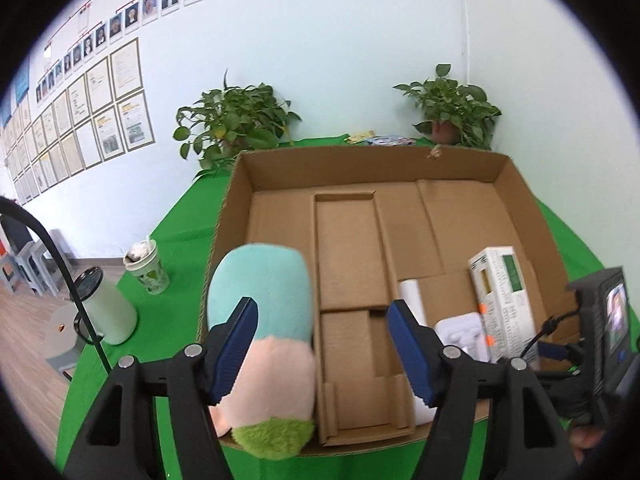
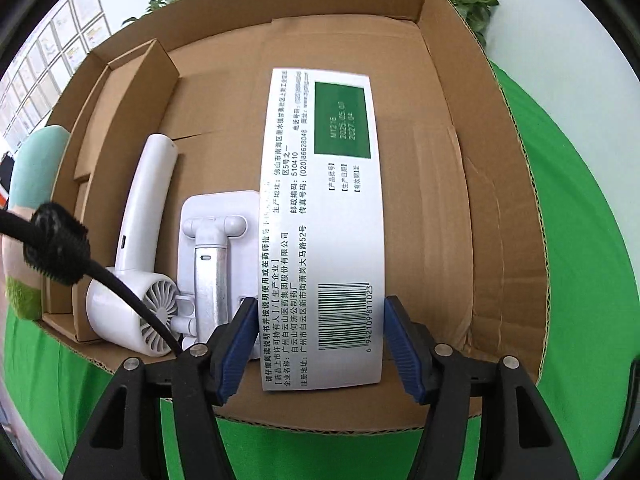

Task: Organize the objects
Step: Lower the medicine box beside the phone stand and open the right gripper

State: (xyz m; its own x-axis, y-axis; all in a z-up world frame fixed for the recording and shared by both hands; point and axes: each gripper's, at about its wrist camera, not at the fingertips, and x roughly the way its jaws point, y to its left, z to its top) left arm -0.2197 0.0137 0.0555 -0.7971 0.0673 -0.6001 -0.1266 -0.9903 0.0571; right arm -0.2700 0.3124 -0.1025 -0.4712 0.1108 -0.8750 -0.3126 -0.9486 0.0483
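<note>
I found the right gripper (image 2: 322, 338) straddling the near end of the medicine box (image 2: 324, 216), its jaws set just wider than the box; whether the pads (image 2: 240, 344) actually pressed the sides I could not tell. The box lay flat in the right half of the cardboard tray (image 2: 460, 152), just beside the white phone stand (image 2: 218, 236), with the handheld fan (image 2: 140, 240) beyond the stand on its left.

Risk noted: the left pad sat close against the stand, so in my judgement any closing or lifting could snag it and drag it, and the fan with it. The black cable (image 2: 100, 276) hanging over the fan could also catch.

The box was long, white and sharp-edged, printed with a barcode and a green panel, and appeared undamaged.

My left gripper (image 1: 320, 348) stood open and empty over the tray's near edge, its left finger in front of the plush toy (image 1: 264, 340) lying in the tray's left compartment
</note>
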